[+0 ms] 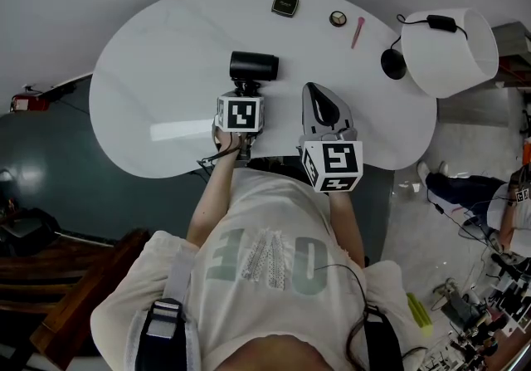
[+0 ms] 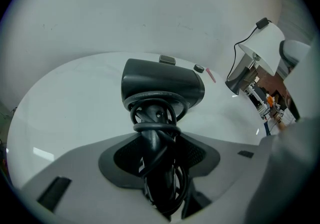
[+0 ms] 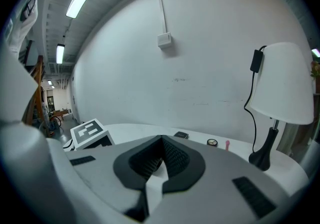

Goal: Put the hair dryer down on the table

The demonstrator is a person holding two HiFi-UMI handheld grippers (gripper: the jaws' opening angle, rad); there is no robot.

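the left gripper (image 2: 159,140) is clamped on the handle of the black hair dryer (image 2: 162,87), its 2 jaws pressed against the handle from either side. a black cord (image 2: 154,118) is wound in loops round that handle and runs down between the jaws. the dryer's barrel lies crosswise just past the jaw tips, over the white table (image 1: 149,79); whether it touches the top cannot be told. in the head view the dryer sits over the middle of the table, just beyond the left gripper's marker cube (image 1: 241,113).

the right gripper (image 3: 159,160) has its jaws drawn together at the tips with nothing between them. it is held over the near edge of the table, just right of the left gripper, apart from the dryer, and its own marker cube (image 1: 333,165) is toward the person.

along the far side of the table lie a square black case (image 1: 284,4), a small round case (image 1: 338,18) and a pink stick (image 1: 358,31), well apart from the dryer. at the right end stands a lamp (image 1: 452,50) with a white shade and a black base.
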